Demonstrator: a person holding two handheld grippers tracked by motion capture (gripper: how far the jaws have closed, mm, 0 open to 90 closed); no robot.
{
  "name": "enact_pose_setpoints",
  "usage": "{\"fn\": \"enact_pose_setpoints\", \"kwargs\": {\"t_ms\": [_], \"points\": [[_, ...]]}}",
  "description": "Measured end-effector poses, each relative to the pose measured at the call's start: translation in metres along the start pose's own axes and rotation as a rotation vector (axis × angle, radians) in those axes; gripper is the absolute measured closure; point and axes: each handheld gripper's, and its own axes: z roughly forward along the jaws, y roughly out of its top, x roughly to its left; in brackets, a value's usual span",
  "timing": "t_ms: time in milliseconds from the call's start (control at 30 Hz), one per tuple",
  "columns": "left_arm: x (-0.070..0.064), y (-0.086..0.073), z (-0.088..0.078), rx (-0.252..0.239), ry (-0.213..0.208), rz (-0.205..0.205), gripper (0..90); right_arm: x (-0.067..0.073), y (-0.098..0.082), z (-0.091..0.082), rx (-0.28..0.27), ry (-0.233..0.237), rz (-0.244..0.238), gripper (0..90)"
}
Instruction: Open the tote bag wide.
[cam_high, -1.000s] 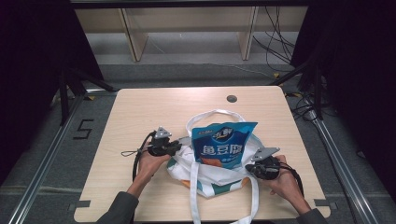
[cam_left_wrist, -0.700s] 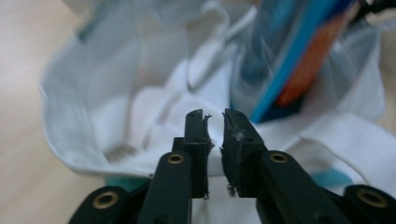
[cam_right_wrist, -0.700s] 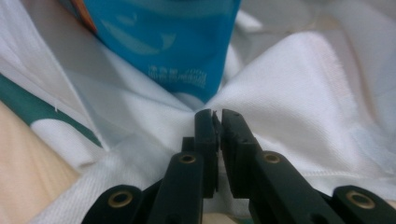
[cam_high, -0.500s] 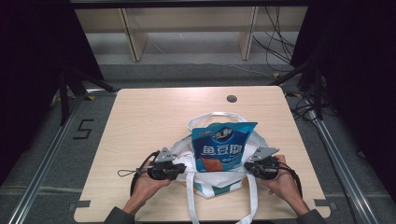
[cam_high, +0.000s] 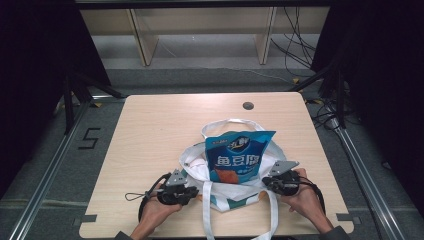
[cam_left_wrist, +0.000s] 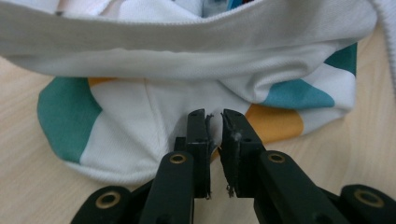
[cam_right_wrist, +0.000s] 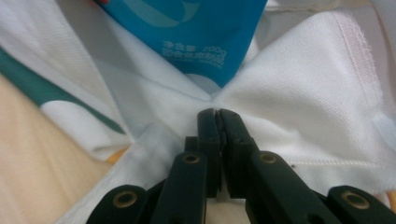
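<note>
Bare tabletop (cam_high: 165, 130) left of and beyond the tote bag (cam_high: 200, 165), snack pouch (cam_high: 239, 156) upright mid-table.

Each hand carries a black tool. The left tool (cam_high: 192, 192) has a grey three-cornered plate on top and a thin black cable looping out at its 9 o'clock side. The right tool (cam_high: 270, 181) bears the same grey plate, its black cable curling off at 3 o'clock. Up close, the jaws are matte black, flat-sided bars on black link arms, each pinned with a brass-coloured ringed rivet. Dark sleeve cuffs show at both wrists.
</note>
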Motion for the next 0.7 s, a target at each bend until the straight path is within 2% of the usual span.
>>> {"fn": "enact_pose_setpoints", "kwargs": {"t_ms": [33,67,133,167,267,367,400,467,500,600,633,667,700], "points": [[-0.002,0.001,0.002,0.0,0.006,0.001,79.1,0.0,0.001,0.0,0.013,0.002,-0.004,88.0],[-0.003,0.002,0.007,0.001,0.007,0.002,79.2,0.002,0.001,0.004,0.004,-0.019,-0.01,88.0],[-0.003,0.004,0.01,-0.008,0.001,-0.004,80.7,0.001,0.001,0.005,0.011,-0.018,-0.012,88.0],[-0.001,0.006,0.011,-0.004,0.002,0.011,80.7,0.001,0.001,0.005,0.011,-0.018,-0.012,88.0],[0.001,0.009,0.016,-0.007,0.013,-0.004,81.7,0.0,0.003,0.007,0.009,-0.029,-0.018,88.0],[0.007,0.014,0.02,-0.009,0.033,-0.017,81.8,-0.006,0.008,0.013,0.009,-0.057,-0.026,88.0],[0.011,0.016,0.021,0.003,0.047,0.003,81.9,-0.007,0.009,0.015,0.003,-0.064,-0.024,88.0],[0.018,0.02,0.025,-0.009,0.068,-0.01,82.0,-0.013,0.013,0.019,0.004,-0.068,-0.027,88.0],[0.021,0.022,0.028,-0.018,0.071,-0.036,82.1,-0.016,0.015,0.021,0.006,-0.066,-0.016,88.0],[0.033,0.028,0.032,-0.021,0.087,-0.035,82.0,-0.024,0.021,0.029,-0.013,-0.083,0.005,87.9],[0.038,0.031,0.034,-0.022,0.098,-0.035,82.0,-0.03,0.027,0.034,-0.004,-0.09,-0.005,87.9],[0.038,0.031,0.034,-0.022,0.098,-0.035,81.9,-0.03,0.027,0.034,-0.004,-0.09,-0.005,87.9],[0.04,0.033,0.036,-0.025,0.108,-0.052,81.9,-0.032,0.029,0.035,0.0,-0.092,-0.002,87.9]]}}
